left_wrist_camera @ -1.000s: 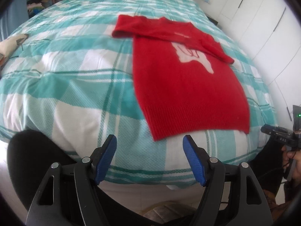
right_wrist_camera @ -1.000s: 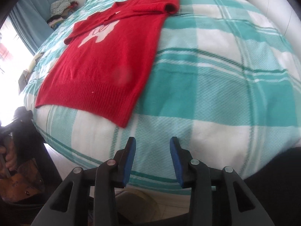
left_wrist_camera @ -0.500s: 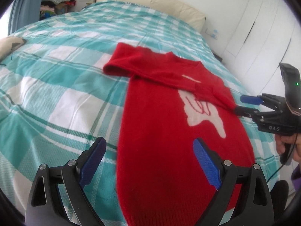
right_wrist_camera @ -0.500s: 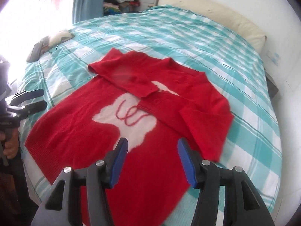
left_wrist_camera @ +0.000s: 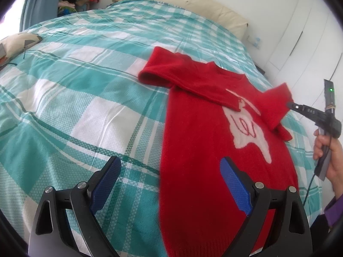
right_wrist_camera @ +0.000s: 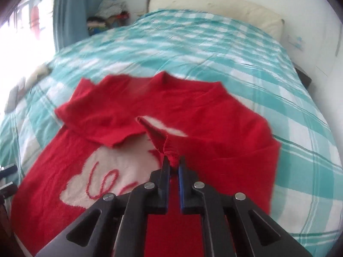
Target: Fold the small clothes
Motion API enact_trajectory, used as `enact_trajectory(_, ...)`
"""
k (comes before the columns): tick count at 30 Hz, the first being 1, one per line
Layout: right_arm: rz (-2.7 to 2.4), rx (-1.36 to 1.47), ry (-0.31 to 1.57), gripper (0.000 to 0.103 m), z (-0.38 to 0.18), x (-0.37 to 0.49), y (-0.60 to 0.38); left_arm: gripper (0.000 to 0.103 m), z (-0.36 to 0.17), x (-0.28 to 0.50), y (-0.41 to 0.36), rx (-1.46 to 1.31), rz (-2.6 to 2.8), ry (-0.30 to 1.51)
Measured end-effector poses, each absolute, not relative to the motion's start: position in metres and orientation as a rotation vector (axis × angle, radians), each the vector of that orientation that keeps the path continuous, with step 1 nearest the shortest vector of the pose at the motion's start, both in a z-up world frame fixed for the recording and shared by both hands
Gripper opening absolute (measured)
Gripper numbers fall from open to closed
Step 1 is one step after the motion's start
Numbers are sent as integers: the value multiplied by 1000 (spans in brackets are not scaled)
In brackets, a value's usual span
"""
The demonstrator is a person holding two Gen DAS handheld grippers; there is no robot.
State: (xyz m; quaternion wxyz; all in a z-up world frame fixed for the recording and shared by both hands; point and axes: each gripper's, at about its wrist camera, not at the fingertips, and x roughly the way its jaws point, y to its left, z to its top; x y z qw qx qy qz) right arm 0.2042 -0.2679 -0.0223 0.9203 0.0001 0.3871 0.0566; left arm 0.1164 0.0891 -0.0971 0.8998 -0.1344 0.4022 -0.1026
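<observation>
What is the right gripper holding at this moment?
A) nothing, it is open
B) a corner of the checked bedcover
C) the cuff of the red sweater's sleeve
C: the right gripper is closed on the sleeve cuff of the red sweater.

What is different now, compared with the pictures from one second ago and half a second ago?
Both claws moved from the bed's foot edge in over the red sweater. The right claw, open before, has shut on the cuff of the sleeve and is lifting it off the sweater's front. The left claw stays open, holding nothing. The other sleeve stays folded across the chest; the checked bedspread is unchanged.
</observation>
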Motion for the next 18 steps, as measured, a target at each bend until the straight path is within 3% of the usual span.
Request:
enact_trajectory(4, -143, 231, 689, 6, 15, 150, -407, 94, -98, 116, 91, -285, -205, 833)
enact_trajectory(8, -349, 445, 662, 6, 5, 93, -517, 94, -102, 117, 91, -286, -192, 843)
enact_trajectory(16, -444, 759, 648, 7, -66, 31, -581, 94, -110, 117, 92, -265, -154, 854)
enact_trajectory(18, -409, 868, 648, 12, -77, 29, -588, 94, -111, 118, 92, -268, -152, 858)
